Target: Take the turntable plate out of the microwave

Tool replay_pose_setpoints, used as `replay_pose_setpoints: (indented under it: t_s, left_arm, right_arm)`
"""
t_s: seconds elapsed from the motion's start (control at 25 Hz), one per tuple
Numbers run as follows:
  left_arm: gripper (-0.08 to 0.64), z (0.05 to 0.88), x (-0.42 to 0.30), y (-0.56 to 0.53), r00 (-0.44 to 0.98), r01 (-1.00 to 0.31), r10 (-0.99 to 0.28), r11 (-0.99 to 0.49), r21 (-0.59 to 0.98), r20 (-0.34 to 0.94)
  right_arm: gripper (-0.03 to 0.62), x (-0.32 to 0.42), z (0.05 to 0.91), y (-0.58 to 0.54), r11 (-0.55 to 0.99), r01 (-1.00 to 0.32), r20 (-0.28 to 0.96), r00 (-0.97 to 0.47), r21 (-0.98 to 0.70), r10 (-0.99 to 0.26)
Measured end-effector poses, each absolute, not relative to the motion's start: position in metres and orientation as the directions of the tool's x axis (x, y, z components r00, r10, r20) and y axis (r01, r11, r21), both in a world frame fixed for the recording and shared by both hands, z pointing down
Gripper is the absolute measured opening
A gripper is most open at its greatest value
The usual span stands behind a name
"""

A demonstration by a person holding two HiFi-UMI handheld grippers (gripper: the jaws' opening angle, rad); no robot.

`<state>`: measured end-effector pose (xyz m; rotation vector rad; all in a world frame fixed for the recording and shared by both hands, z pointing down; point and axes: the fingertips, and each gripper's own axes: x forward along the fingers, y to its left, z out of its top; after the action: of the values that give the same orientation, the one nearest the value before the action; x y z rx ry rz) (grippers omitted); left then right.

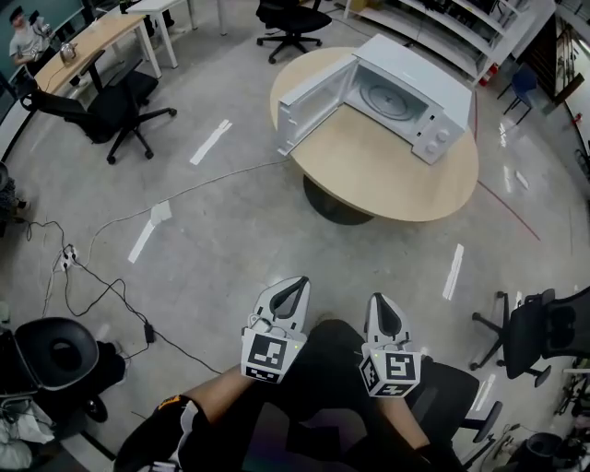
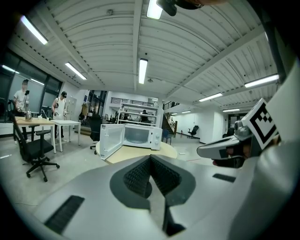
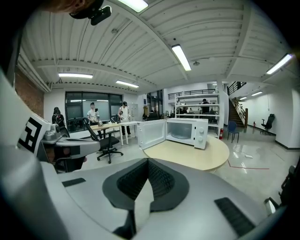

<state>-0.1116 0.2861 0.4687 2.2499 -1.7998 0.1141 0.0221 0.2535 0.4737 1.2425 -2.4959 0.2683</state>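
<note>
A white microwave point(image 1: 406, 92) stands on a round wooden table point(image 1: 387, 175) far ahead, its door point(image 1: 312, 97) swung open to the left. The glass turntable plate point(image 1: 392, 97) lies inside the cavity. Both grippers are held low in front of the person, well short of the table. My left gripper point(image 1: 297, 284) is shut with nothing in it, and so is my right gripper point(image 1: 380, 302). In the left gripper view the microwave point(image 2: 136, 136) shows beyond the shut gripper point(image 2: 151, 157). The right gripper view has the microwave point(image 3: 187, 131) past the shut gripper point(image 3: 148, 160).
Cables and a power strip point(image 1: 66, 260) lie on the floor to the left. Black office chairs stand at the upper left point(image 1: 115, 106), lower left point(image 1: 55, 355) and right point(image 1: 539, 332). A desk point(image 1: 88, 46) with people is far left. Shelves point(image 1: 442, 23) line the back.
</note>
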Motion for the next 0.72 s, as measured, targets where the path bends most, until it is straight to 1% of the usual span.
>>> replay_pose_setpoints:
  t_s: [0.72]
  left_arm:
    - [0.048,0.479,-0.138,0.159,0.160,-0.986,-0.939,-0.140,0.087,0.306]
  right_arm:
    - [0.015,-0.008,0.495,0.108,0.636,-0.765,0.395,-0.618,-0.101,-0.680]
